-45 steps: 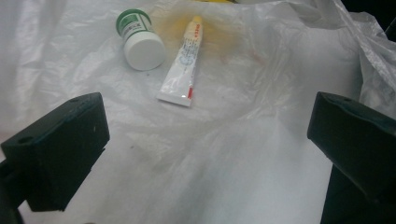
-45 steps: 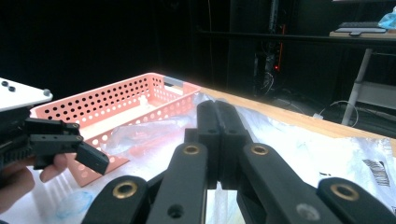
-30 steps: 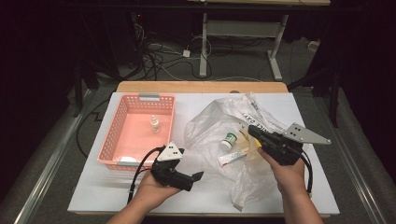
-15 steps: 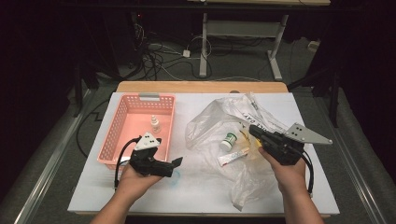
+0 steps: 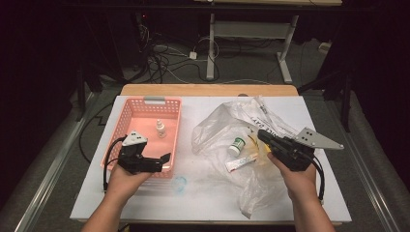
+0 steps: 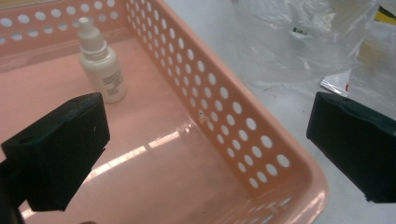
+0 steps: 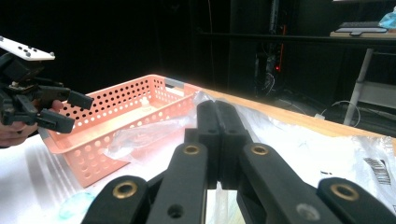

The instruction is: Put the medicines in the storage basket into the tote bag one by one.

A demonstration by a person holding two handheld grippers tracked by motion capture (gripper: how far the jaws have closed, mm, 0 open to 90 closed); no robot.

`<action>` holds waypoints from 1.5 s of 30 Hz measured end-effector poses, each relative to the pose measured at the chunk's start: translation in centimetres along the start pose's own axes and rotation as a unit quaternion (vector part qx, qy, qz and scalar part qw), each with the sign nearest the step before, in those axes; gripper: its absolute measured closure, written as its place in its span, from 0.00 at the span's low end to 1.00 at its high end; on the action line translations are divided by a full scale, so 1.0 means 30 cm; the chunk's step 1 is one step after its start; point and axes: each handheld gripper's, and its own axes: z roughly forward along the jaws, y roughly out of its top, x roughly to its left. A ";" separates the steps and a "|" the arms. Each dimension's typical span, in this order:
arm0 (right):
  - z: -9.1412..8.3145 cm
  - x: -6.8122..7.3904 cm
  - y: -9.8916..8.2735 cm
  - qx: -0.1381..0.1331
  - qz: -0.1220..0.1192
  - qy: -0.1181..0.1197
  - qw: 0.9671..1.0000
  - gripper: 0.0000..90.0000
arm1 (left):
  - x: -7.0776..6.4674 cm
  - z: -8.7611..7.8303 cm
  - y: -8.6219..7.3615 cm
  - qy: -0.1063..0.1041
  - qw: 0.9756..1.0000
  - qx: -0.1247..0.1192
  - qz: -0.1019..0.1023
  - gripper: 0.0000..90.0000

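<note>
Fingers of left gripper (image 5: 162,161) spread wide, empty, above pink basket (image 6: 243,116) corner near small white bottle (image 6: 102,65). Right gripper (image 5: 263,136) fingers pressed together on clear plastic bag (image 5: 227,121), over desk (image 5: 203,193).

So the left gripper (image 5: 162,162) slid sideways off the open table and now hangs over the near right corner of the pink basket (image 5: 124,122), jaws wide apart with nothing between them, one on each side of the basket's wall.
</note>
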 end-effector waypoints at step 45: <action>0.003 0.001 0.002 0.003 -0.004 0.004 1.000 1.00 | 0.214 0.216 0.220 0.053 0.996 0.049 -0.051 0.11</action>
